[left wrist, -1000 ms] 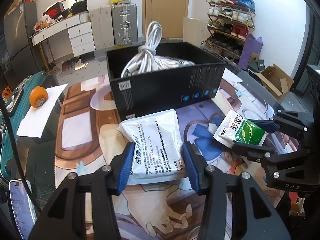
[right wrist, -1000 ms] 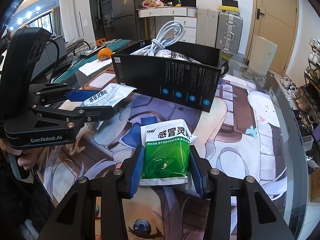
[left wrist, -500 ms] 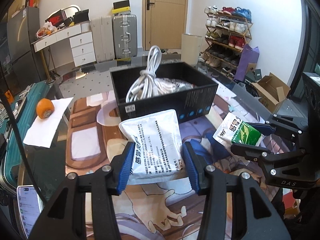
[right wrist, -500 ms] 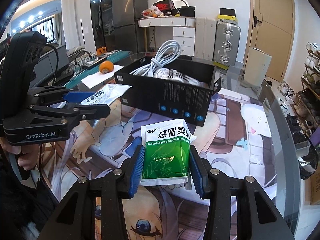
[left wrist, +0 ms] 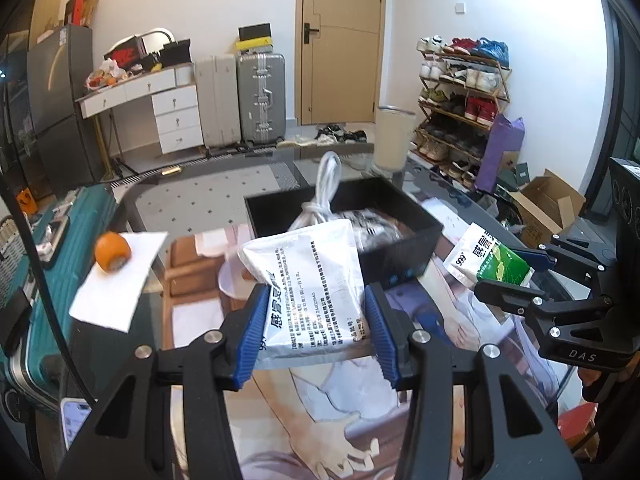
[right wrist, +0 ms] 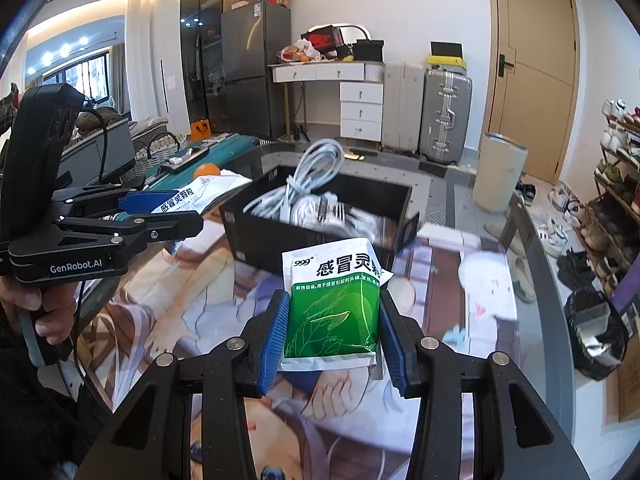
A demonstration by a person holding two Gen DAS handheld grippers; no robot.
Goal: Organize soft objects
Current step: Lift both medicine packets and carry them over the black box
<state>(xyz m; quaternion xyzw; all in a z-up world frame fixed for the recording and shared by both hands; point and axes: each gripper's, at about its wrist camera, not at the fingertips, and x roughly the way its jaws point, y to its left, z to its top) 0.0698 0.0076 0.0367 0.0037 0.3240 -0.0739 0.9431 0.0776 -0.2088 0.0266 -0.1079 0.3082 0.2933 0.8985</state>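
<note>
Nearest, the left gripper [left wrist: 314,330] has its jaws pinching a white sachet [left wrist: 306,282] by its sides, held up off the bench [left wrist: 200,420]. Beside it the right gripper [right wrist: 332,338] pinches a green sachet [right wrist: 334,312] the same way, also lifted clear. Both packets hang just short of the black box [right wrist: 320,236], which sits on the bench and holds a coiled white cable [right wrist: 308,180]. Left of the box, an orange [left wrist: 112,257] rests on a white sheet [left wrist: 116,280].
</note>
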